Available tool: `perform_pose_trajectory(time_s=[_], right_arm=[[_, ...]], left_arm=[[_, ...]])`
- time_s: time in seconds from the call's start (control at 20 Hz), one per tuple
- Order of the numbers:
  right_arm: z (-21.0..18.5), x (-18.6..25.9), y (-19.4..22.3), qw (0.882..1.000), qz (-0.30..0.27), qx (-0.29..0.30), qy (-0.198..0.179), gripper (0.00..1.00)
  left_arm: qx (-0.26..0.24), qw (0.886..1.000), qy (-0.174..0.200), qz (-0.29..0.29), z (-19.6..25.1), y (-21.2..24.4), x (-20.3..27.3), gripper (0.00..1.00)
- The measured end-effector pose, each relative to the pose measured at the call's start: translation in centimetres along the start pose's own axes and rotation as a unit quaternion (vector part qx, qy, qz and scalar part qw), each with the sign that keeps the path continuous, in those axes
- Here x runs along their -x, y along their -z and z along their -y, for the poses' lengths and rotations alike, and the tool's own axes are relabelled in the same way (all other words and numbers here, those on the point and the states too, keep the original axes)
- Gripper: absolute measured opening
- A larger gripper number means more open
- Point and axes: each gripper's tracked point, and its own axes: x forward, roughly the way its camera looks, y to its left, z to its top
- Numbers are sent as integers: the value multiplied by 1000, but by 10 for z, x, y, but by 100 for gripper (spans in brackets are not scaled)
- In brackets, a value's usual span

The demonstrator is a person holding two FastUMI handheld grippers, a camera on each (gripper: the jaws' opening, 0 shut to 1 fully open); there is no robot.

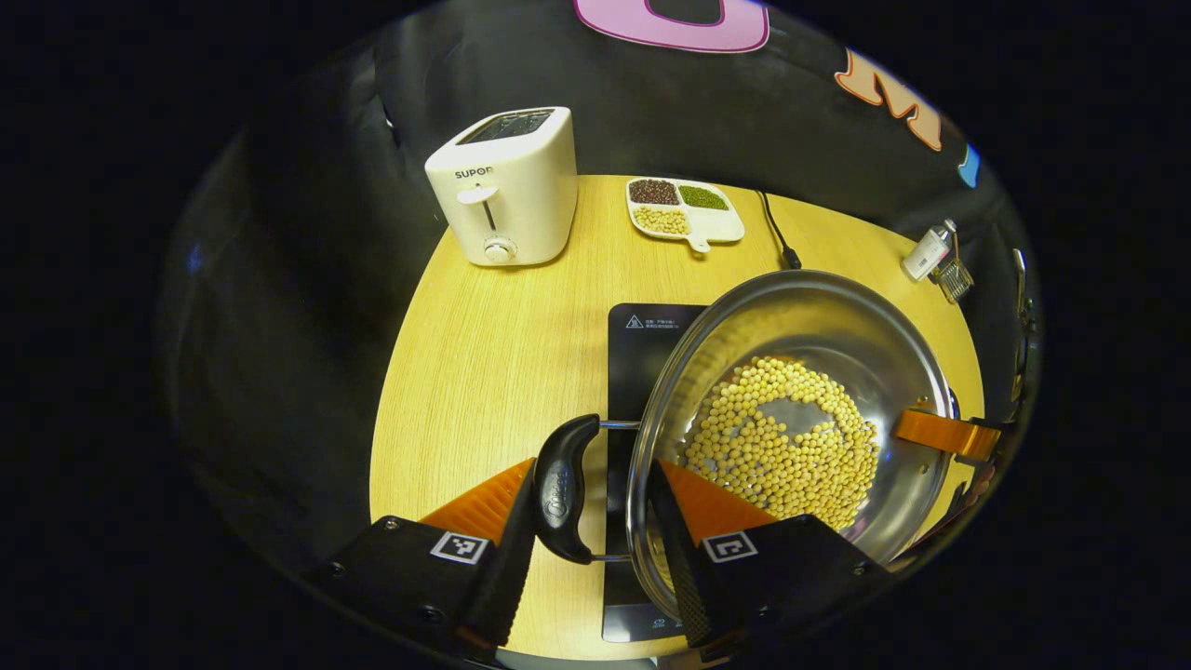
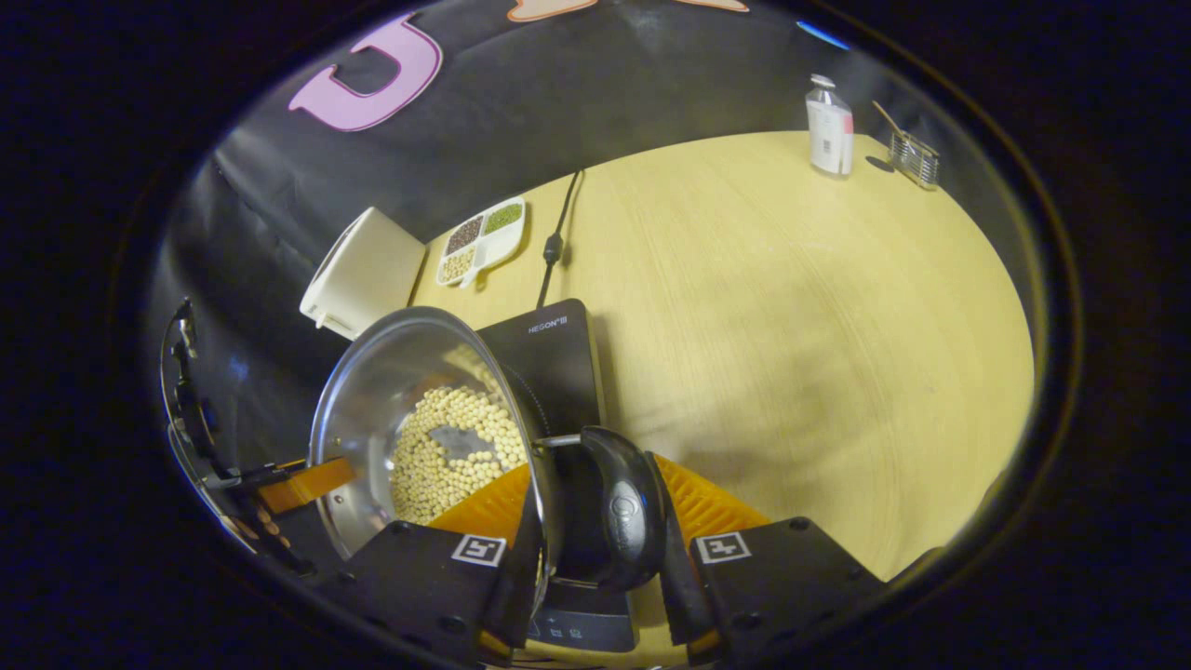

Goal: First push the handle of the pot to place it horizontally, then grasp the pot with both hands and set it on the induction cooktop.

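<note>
A steel pot point(image 1: 800, 316) holding soybeans point(image 1: 782, 447) sits over the right part of the black induction cooktop point(image 1: 647, 354); I cannot tell whether it rests on it. My left gripper point(image 1: 595, 475) is shut on the pot's black side handle point(image 1: 561, 489), with one finger outside the handle and the other inside the rim. In the right gripper view, my right gripper point(image 2: 595, 470) clamps the opposite handle point(image 2: 625, 507) the same way, one finger inside the pot point(image 2: 391, 381). The cooktop point(image 2: 554, 358) shows behind that handle. Each view shows the other gripper's finger on the far rim point(image 1: 944, 433) point(image 2: 298, 484).
A white toaster point(image 1: 507, 186) and a divided dish of beans point(image 1: 712, 223) stand at the back of the wooden table point(image 2: 791, 326). The cooktop's cable point(image 1: 774, 228) runs backward. A small bottle point(image 2: 830, 126) and a wire rack point(image 2: 916, 158) stand at the far right corner.
</note>
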Motion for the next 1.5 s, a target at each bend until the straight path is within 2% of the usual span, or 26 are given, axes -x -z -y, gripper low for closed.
perform_pose_trajectory(time_s=[0.1, 0.15, 0.25, 0.4, 0.5, 0.6, 0.65, 0.7, 0.75, 0.8, 0.85, 0.9, 1.05, 1.1, 1.15, 1.2, 1.25, 1.5], right_arm=[[0, 1, 0, 1000, -2, -1, 0, 60], [0, 1, 1, 1000, -3, 0, 0, 56], [0, 2, 2, 1000, -3, 2, -1, 60], [-1, 8, -1, 1000, 3, 4, -12, 53], [1, 18, -7, 1000, 18, 3, -16, 77], [12, 31, -14, 999, 35, 7, -9, 100], [17, 39, -16, 999, 42, 8, -5, 100], [25, 48, -19, 999, 47, 7, -2, 94], [27, 57, -21, 999, 54, 7, -5, 94], [31, 67, -25, 998, 60, 5, -9, 100], [35, 76, -27, 997, 71, 5, -10, 100], [42, 87, -32, 997, 80, 6, -13, 94], [57, 122, -39, 994, 103, 6, -29, 100], [65, 133, -42, 993, 110, 8, -34, 100], [73, 145, -44, 992, 117, 14, -38, 94], [83, 158, -48, 991, 125, 21, -40, 100], [93, 172, -52, 990, 135, 32, -39, 94], [133, 244, -77, 978, 190, 75, -46, 93]], left_arm=[[4, 1000, 0, 2, 0, -1, 1, 69], [7, 1000, -1, 2, 0, 0, 1, 70], [7, 1000, -1, 4, -1, -1, 2, 70], [5, 1000, -13, 13, -5, -4, 5, 71], [5, 999, -27, 25, -11, -8, 21, 100], [5, 999, -37, 34, -11, -11, 18, 96], [5, 999, -37, 37, -9, -11, 26, 96], [5, 999, -36, 40, -5, -12, 32, 96], [3, 999, -36, 41, -2, -10, 39, 96], [1, 998, -38, 44, 2, -10, 46, 96], [-1, 998, -40, 47, 5, -11, 54, 96], [-2, 998, -42, 52, 11, -12, 60, 96], [2, 997, -43, 65, 36, -9, 85, 97], [5, 997, -43, 71, 47, -8, 94, 97], [8, 996, -43, 76, 60, -6, 103, 96], [11, 996, -41, 83, 75, -6, 113, 97], [15, 995, -40, 87, 89, -4, 125, 96], [43, 991, -26, 120, 165, 8, 175, 96]])
